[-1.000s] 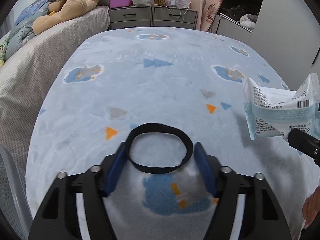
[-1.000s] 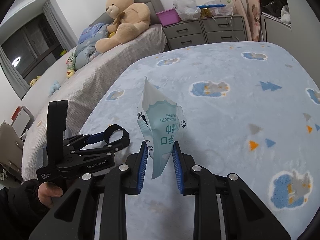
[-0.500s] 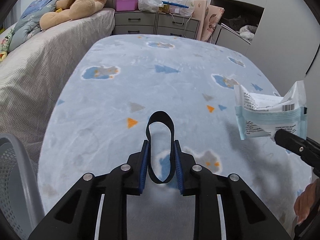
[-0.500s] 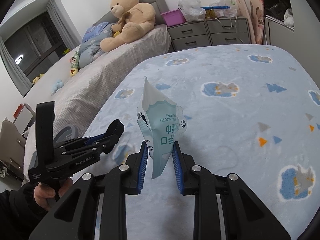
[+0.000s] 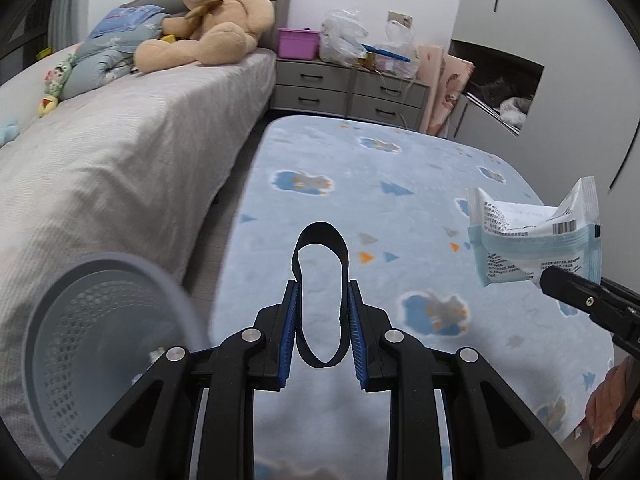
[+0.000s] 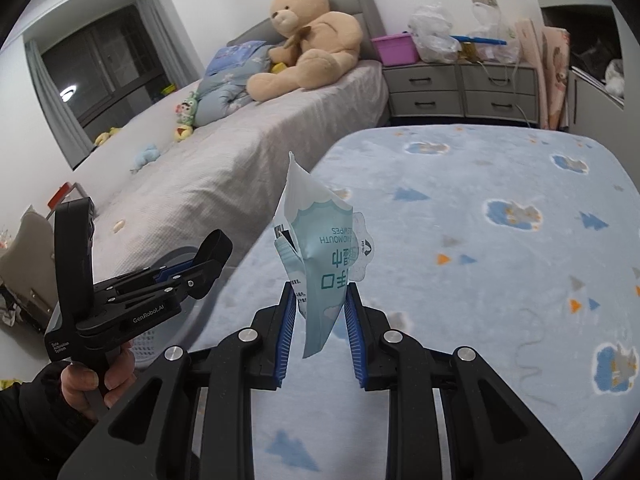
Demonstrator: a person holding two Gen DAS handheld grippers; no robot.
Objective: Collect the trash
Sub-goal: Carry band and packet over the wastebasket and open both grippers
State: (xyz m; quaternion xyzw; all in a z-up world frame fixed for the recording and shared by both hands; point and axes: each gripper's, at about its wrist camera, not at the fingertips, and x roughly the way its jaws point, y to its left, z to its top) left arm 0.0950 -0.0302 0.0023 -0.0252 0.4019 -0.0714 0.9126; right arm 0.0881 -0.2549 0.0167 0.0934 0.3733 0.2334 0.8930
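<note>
My left claw (image 5: 322, 318) pinches a black band (image 5: 320, 300) beside the gray basket (image 5: 92, 344); my right claw (image 6: 320, 322) clamps a wipes packet (image 6: 320, 264) above the blanket (image 6: 480, 240). I should centre each over the basket's mouth before letting go.

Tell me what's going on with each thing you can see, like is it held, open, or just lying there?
Left gripper: shut on the black band.
Black band: pinched between the blue pads, off the blanket.
Right gripper: shut on the wipes packet.
Wipes packet: crumpled, held upright in the air.
Mesh basket: open on top, beside the bed.
Teddy bear: slumped on the bed.
</note>
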